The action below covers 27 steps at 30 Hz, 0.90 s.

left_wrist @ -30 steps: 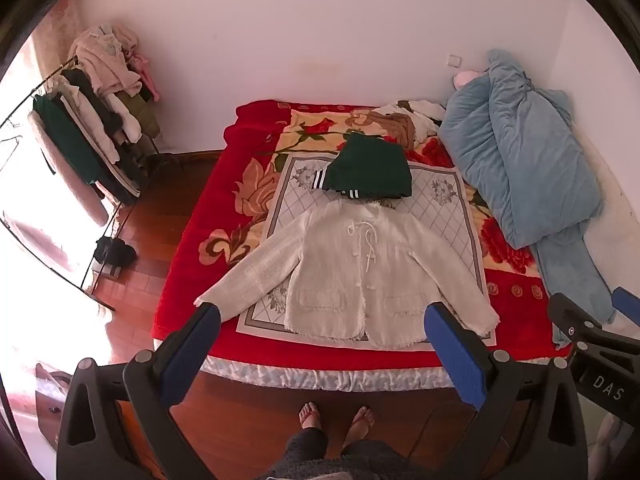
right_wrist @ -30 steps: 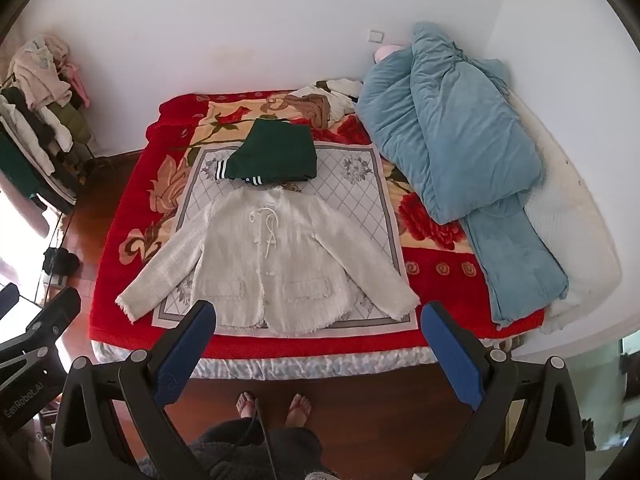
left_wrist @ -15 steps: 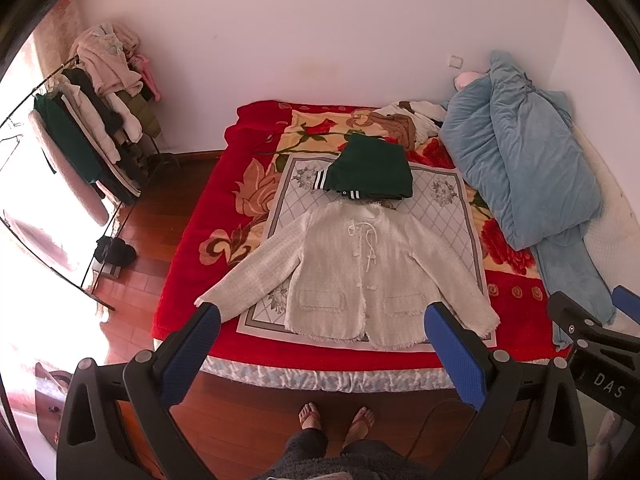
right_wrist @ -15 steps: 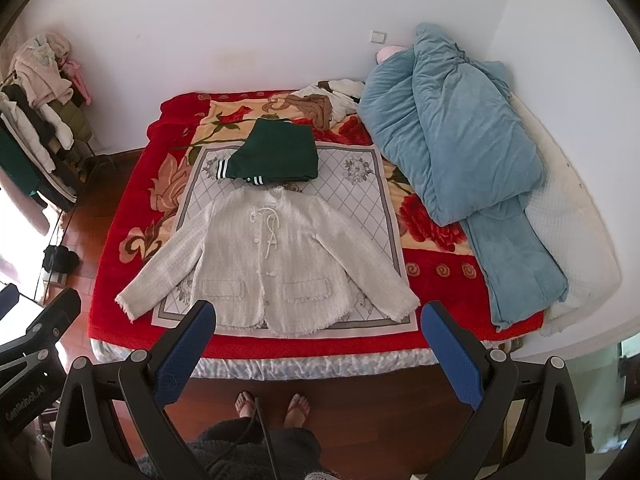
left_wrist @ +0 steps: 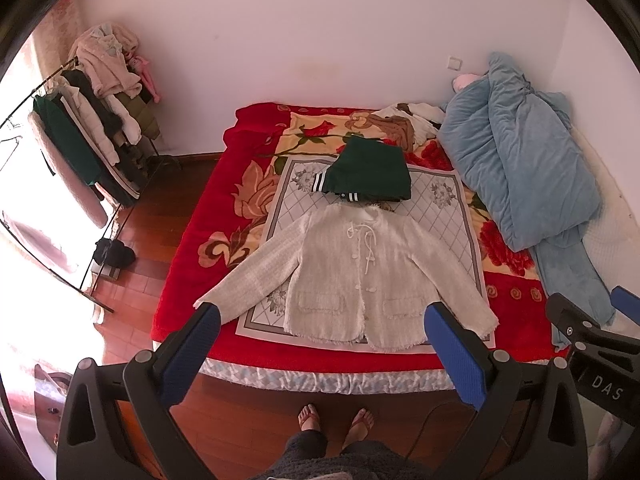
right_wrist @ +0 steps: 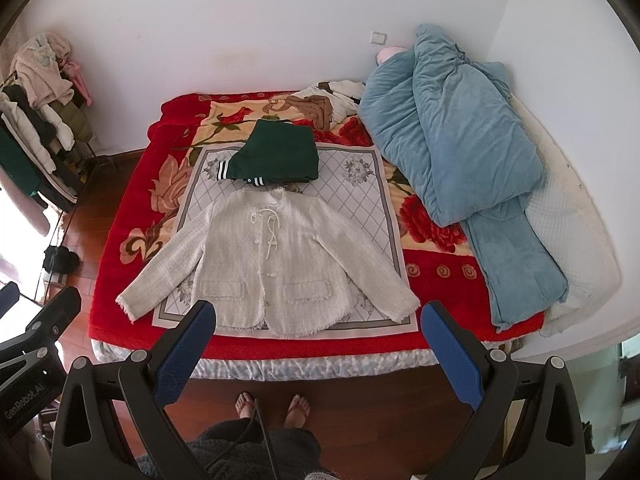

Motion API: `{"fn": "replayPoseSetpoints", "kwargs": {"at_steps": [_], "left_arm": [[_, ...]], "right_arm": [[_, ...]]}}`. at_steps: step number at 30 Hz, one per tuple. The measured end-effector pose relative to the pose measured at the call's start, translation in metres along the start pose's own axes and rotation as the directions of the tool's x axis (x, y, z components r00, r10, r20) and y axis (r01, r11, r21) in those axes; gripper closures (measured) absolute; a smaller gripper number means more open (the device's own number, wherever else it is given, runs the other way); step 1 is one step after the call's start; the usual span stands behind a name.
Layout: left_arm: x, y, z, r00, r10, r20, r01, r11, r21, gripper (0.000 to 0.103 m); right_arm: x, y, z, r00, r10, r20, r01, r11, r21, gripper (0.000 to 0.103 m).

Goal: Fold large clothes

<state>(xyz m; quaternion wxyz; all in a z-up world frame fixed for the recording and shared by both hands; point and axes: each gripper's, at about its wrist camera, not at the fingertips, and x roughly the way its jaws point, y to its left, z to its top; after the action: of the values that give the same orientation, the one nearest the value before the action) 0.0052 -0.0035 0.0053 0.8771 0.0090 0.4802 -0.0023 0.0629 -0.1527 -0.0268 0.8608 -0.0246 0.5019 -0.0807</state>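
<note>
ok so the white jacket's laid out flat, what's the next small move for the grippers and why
Probably lower both grippers toward the bed and take one sleeve cuff each. The white jacket lies face up with both sleeves spread, unfolded, while the left gripper and right gripper hang open above the bed's near edge, holding nothing. Folding the sleeves in across the front seems the natural start, as the green garment beyond already lies folded.

Bare red blanket (right_wrist: 440, 312) is lying open around the cream jacket (right_wrist: 272, 256); folded green garment (right_wrist: 280, 152) is crowding, perhaps touching, its collar; blue duvet (right_wrist: 452, 136) is blocking the right.
</note>
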Motion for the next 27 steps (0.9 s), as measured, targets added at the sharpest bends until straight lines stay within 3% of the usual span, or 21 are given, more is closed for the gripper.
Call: {"fn": "replayPoseSetpoints", "kwargs": {"at_steps": [27], "left_arm": [[-0.002, -0.006, 0.010, 1.000, -0.020, 0.003, 0.020, 1.000, -0.013, 0.000]], "right_arm": [[-0.003, 0.004, 0.001, 1.000, 0.000, 0.004, 0.000, 1.000, -0.002, 0.000]]}}
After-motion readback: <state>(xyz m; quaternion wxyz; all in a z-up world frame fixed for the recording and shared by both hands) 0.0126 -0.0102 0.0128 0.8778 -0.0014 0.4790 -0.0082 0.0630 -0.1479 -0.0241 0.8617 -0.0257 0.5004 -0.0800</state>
